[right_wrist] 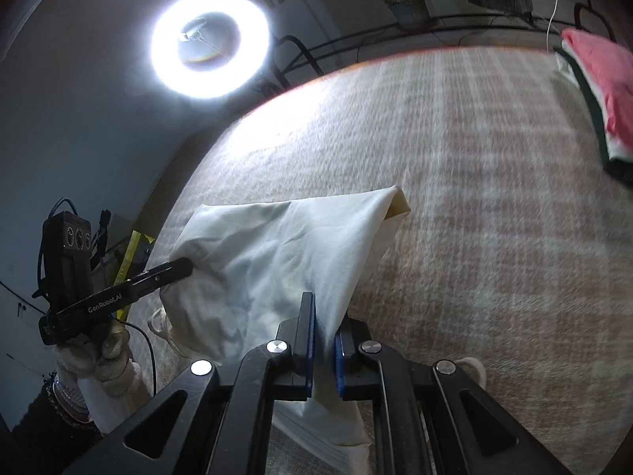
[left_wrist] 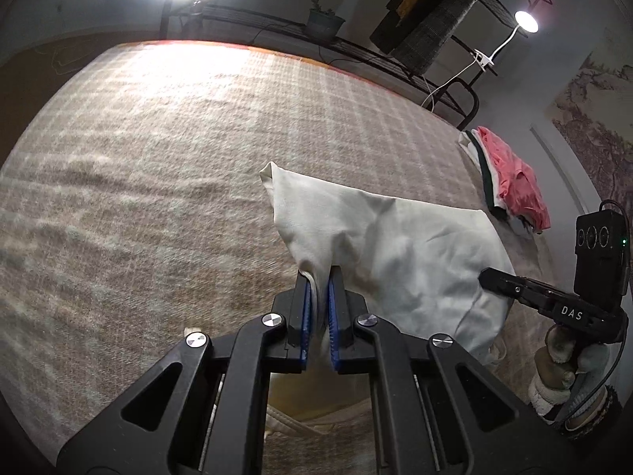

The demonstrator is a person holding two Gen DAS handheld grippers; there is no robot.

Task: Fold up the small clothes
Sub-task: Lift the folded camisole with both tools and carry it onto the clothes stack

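Note:
A small cream-white garment (left_wrist: 395,245) hangs lifted over the checked beige blanket (left_wrist: 158,182), its far end still resting on the blanket. My left gripper (left_wrist: 319,277) is shut on one near corner of the garment, the cloth bunched between its blue pads. In the right wrist view the same garment (right_wrist: 277,245) is pinched at its other near corner by my right gripper (right_wrist: 325,316), also shut on the cloth. Each view shows the other gripper at the garment's side, the right gripper (left_wrist: 484,277) held by a gloved hand (left_wrist: 561,360) and the left gripper (right_wrist: 186,265) likewise.
A stack of folded clothes topped with pink (left_wrist: 510,182) lies at the blanket's far right edge, stack (right_wrist: 601,91). A ring light (right_wrist: 209,43) glares behind the surface. A metal rack (left_wrist: 356,51) and a clip lamp (left_wrist: 526,21) stand beyond the far edge.

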